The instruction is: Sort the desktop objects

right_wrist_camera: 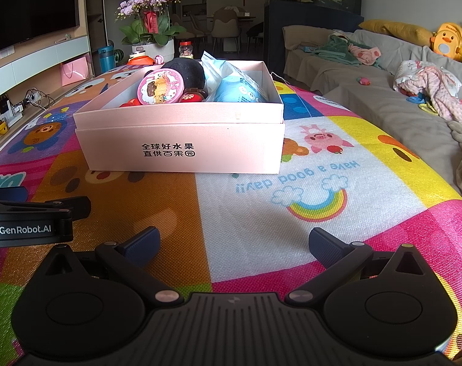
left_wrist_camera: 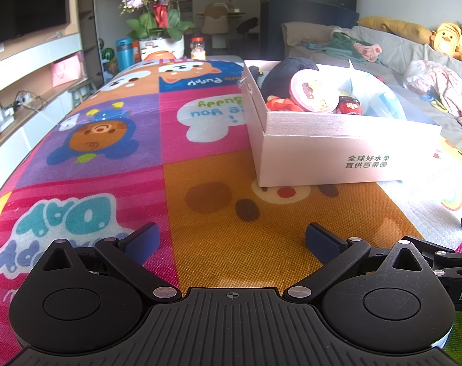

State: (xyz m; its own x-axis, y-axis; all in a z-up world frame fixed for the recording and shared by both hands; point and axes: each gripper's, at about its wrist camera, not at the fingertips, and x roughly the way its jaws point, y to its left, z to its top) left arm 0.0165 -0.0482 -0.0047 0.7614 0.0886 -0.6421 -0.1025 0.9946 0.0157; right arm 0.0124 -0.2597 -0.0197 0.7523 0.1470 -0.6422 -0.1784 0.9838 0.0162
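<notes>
A pale pink cardboard box (left_wrist_camera: 346, 155) (right_wrist_camera: 182, 149) stands on the colourful cartoon mat (left_wrist_camera: 115, 140) (right_wrist_camera: 292, 238). It holds a dark plush toy (left_wrist_camera: 287, 71) (right_wrist_camera: 185, 71), a round pink tin (left_wrist_camera: 314, 91) (right_wrist_camera: 161, 88), a red toy car (left_wrist_camera: 350, 106) (right_wrist_camera: 194, 96) and a blue-white packet (left_wrist_camera: 380, 97) (right_wrist_camera: 237, 88). My left gripper (left_wrist_camera: 231, 241) is open and empty, low over the mat, short of the box. My right gripper (right_wrist_camera: 234, 244) is open and empty, also short of the box. The left gripper's side shows at the left of the right wrist view (right_wrist_camera: 30, 222).
A grey sofa (right_wrist_camera: 368, 103) with clothes and plush toys runs along the right. An orchid pot (left_wrist_camera: 158, 27), a blue bottle (left_wrist_camera: 124, 53) and a jar (left_wrist_camera: 198, 47) stand beyond the mat's far end. A TV cabinet (left_wrist_camera: 23, 61) lines the left.
</notes>
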